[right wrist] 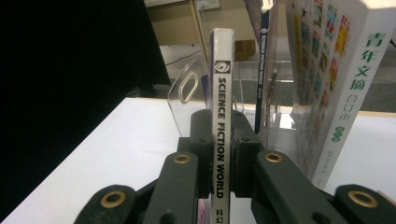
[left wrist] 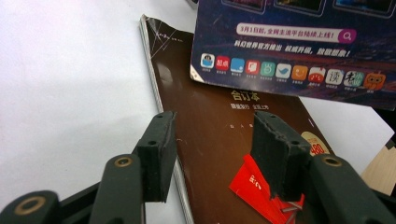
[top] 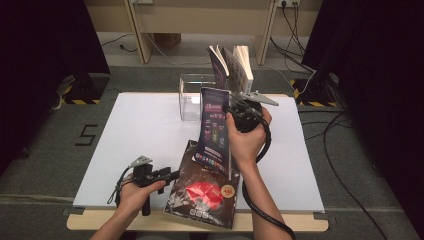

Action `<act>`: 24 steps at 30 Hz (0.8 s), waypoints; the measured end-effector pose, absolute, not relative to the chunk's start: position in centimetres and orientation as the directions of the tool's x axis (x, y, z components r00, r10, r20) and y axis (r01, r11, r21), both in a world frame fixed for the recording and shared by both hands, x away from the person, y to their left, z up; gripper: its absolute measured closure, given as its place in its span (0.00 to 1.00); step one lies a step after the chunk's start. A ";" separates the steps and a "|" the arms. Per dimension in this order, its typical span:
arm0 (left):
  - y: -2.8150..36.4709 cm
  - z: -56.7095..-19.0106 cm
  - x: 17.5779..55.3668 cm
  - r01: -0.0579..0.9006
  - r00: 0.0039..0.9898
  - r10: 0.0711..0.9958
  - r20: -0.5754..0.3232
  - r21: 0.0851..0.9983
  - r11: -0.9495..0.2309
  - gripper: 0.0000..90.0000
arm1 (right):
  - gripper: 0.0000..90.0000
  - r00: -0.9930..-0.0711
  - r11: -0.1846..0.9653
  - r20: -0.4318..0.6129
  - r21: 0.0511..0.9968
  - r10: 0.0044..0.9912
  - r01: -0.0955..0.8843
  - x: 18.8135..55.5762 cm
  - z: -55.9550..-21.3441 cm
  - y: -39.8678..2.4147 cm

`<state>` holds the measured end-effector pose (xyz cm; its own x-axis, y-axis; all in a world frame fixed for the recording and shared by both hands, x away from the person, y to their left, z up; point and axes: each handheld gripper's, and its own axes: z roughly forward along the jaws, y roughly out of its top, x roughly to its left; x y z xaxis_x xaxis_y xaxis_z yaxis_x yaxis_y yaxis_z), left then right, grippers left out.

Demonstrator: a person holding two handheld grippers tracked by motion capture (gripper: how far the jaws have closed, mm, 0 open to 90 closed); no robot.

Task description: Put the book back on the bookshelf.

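– What is on the left side of the white table (top: 140, 130)?

– The left hand (top: 134, 192) lies low at the near edge. It holds the left gripper (left wrist: 212, 149) level, with its jaws apart and nothing squeezed. They point at the flat dark brown magazine with a red shape (top: 202, 187), just right of it.

– And farther right?

– The right hand (top: 245, 135) is lifted above that brown magazine, wrist bent up. The right gripper (right wrist: 222, 154) pinches the spine of a thin purple paper magazine (top: 215, 127), standing upright.

– What is behind?

– A clear plastic book stand (top: 192, 95) with upright books (top: 234, 65) leaning in it.
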<state>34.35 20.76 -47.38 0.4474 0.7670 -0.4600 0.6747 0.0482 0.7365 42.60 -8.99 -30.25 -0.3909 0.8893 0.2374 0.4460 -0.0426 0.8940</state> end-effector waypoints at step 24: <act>20.9 -47.4 34.5 0.666 0.439 0.781 -0.445 0.744 0.049 0.53 | 0.92 -0.379 -0.070 0.209 0.934 0.901 0.349 44.1 -28.8 -8.0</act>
